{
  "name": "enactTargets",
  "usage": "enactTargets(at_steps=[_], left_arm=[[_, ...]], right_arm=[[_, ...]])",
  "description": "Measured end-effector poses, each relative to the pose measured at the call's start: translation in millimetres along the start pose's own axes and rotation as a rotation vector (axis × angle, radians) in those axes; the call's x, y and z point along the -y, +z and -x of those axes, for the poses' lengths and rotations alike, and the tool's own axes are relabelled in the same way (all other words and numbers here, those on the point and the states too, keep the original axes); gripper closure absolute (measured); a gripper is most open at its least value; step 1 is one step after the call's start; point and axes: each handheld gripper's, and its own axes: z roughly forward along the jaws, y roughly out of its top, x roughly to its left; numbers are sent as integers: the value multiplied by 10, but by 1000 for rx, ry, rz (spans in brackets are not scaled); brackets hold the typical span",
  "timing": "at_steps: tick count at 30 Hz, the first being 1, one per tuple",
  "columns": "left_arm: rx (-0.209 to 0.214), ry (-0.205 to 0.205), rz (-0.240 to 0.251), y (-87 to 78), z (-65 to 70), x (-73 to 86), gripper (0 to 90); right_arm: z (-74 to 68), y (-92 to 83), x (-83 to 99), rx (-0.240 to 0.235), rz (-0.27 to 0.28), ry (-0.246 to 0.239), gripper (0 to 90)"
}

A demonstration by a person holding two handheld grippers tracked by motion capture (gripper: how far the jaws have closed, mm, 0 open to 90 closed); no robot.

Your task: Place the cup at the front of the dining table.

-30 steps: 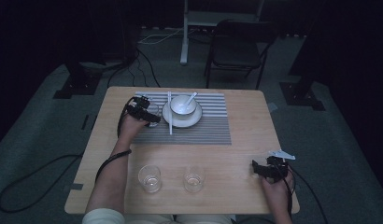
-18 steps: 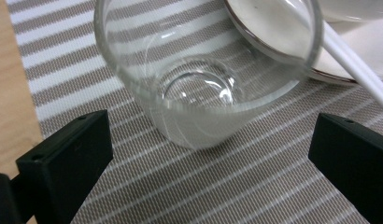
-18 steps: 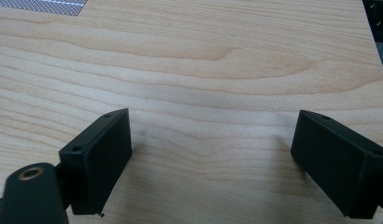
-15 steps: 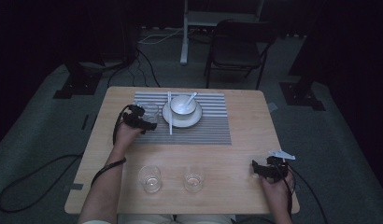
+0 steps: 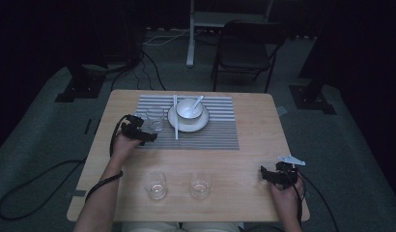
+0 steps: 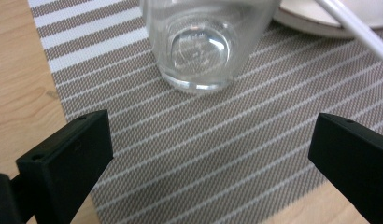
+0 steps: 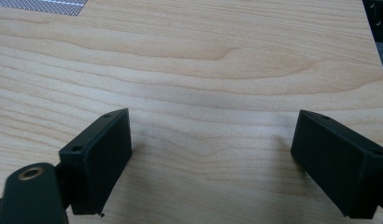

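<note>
A clear glass (image 5: 155,118) stands upright on the striped placemat (image 5: 220,130), left of a white plate (image 5: 188,123) that carries a white bowl (image 5: 189,109) with a spoon (image 5: 198,101). My left gripper (image 5: 148,137) is open just in front of that glass, apart from it. In the left gripper view the glass (image 6: 203,44) stands ahead of the wide-spread jaws, nothing between them. My right gripper (image 5: 264,174) rests open at the table's near right, over bare wood (image 7: 203,93).
Two more clear glasses (image 5: 156,184) (image 5: 201,184) stand near the front edge. White chopsticks (image 5: 176,116) lie across the plate's left side. The wooden table (image 5: 263,121) has a chair (image 5: 247,46) and stands beyond it. Cables trail from both grippers.
My left gripper has let go of the glass on the placemat and drawn back towards me, leaving it standing. The right gripper has not moved.
</note>
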Motion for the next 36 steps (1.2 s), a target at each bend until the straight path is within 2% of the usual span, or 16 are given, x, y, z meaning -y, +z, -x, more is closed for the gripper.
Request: enactTargets(at_steps=[3, 6, 8, 12, 18, 24, 26, 30, 36], left_arm=[[5, -18, 31, -109, -32, 102, 0], [14, -16, 30, -157, -44, 168, 0], [-4, -21, 39, -195, -47, 224, 0], [-3, -37, 66, -254, -68, 353, 0], [-4, -42, 57, -324, -117, 529, 0], [-34, -44, 63, -396, -175, 657, 0], [-40, -58, 67, -446, -210, 738, 0], [-63, -57, 76, -511, -211, 832, 0], [-88, -81, 83, -585, -244, 961, 0]], right_arm=[[0, 0, 0, 0, 0, 0, 118], [0, 0, 0, 0, 0, 0, 118], [0, 0, 0, 0, 0, 0, 118], [0, 0, 0, 0, 0, 0, 118], [-1, 0, 0, 0, 0, 0, 118], [-1, 0, 0, 0, 0, 0, 118], [-1, 0, 0, 0, 0, 0, 118], [-1, 0, 0, 0, 0, 0, 118], [-1, 0, 0, 0, 0, 0, 118]])
